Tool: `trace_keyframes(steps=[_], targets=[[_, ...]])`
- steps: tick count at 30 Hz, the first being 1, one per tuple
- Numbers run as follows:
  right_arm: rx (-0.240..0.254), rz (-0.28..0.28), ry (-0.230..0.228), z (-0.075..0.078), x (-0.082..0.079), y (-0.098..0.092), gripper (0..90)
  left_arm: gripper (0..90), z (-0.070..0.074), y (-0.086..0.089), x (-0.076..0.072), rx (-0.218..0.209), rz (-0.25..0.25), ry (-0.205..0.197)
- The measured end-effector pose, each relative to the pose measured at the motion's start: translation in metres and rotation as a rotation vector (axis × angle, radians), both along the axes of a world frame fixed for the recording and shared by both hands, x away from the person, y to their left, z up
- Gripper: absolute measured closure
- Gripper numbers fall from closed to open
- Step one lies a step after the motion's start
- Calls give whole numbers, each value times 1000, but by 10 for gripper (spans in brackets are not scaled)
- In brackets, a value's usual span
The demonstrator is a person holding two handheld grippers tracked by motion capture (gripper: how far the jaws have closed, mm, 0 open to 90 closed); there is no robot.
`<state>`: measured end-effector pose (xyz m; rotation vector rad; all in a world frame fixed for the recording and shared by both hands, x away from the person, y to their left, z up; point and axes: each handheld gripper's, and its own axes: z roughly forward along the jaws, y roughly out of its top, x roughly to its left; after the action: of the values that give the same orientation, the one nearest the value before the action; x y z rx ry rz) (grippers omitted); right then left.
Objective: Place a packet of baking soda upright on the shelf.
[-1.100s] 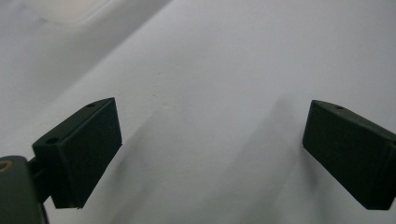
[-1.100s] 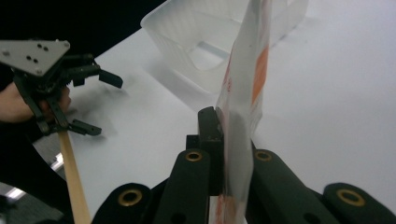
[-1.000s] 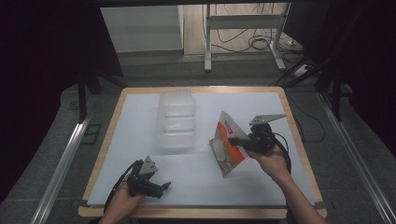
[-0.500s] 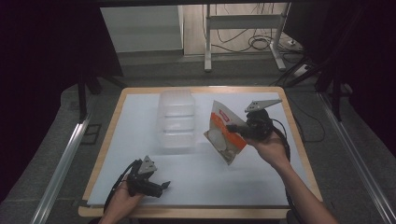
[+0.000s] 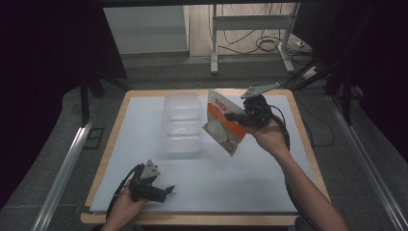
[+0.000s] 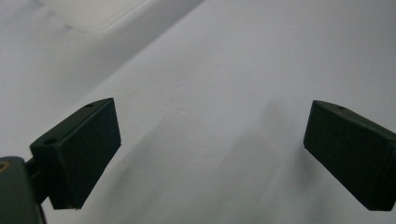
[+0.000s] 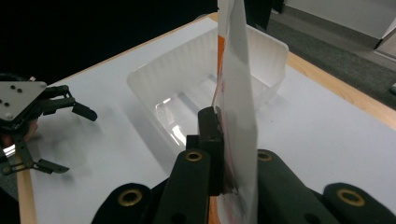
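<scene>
Aloft, flat glossy pouch (image 5: 225,127), claw-pinched (image 5: 232,117).

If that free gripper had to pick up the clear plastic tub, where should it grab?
Probably one of the long side walls of the clear tub, coming down from above. It stands upright and open-topped, so a thin wall can slip between the open jaws of the left gripper. The wall nearest it looks easiest.

Both grippers are black: the left gripper (image 5: 166,190) carries a grey three-cornered plate with screws behind its blocky jaws. The right gripper (image 5: 230,116) has brass-ringed pivot holes beneath its jaws, and a black cable trails from each.
</scene>
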<state>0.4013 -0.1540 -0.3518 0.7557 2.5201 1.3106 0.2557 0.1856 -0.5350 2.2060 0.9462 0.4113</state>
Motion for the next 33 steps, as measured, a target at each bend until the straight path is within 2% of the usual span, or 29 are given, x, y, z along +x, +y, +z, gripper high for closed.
trace_keyframes(steps=[21,33], targets=[[-37,13,-41,18,36,47,893,41,0,0,0,2,-5,-2],[-48,38,-45,16,68,78,893,40,2,3,0,-21,4,-9]])
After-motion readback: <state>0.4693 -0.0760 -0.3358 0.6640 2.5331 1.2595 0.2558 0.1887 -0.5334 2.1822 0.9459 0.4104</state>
